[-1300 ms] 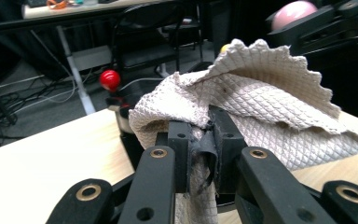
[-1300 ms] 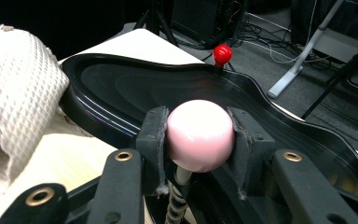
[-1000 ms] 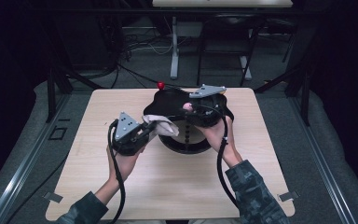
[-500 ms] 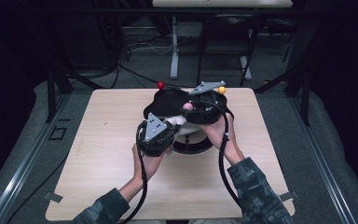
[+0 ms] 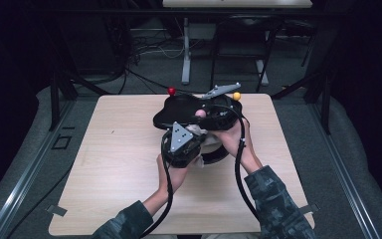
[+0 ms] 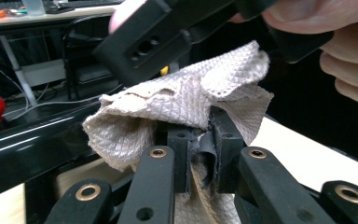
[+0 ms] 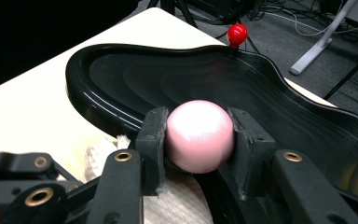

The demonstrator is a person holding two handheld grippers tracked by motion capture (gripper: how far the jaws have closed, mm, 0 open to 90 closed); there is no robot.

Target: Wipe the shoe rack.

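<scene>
My right gripper is shut on a glossy pink ball, held just above the near rim of a wavy black tray. In the high view this ball sits at the tip of the right gripper over the tray. My left gripper is shut on a beige quilted cloth. The cloth bunches up against the underside of the right gripper's black jaw. From above, the left gripper and the cloth are right below the ball.
A red knob stands at the tray's far left rim, also seen as the red knob. A yellow knob stands at the tray's far right. The tray rests on a light wooden table. Table legs and cables lie beyond the far edge.
My left gripper has moved right across the table with the cloth, up against the right gripper. The right gripper has stayed in place with the pink ball.
</scene>
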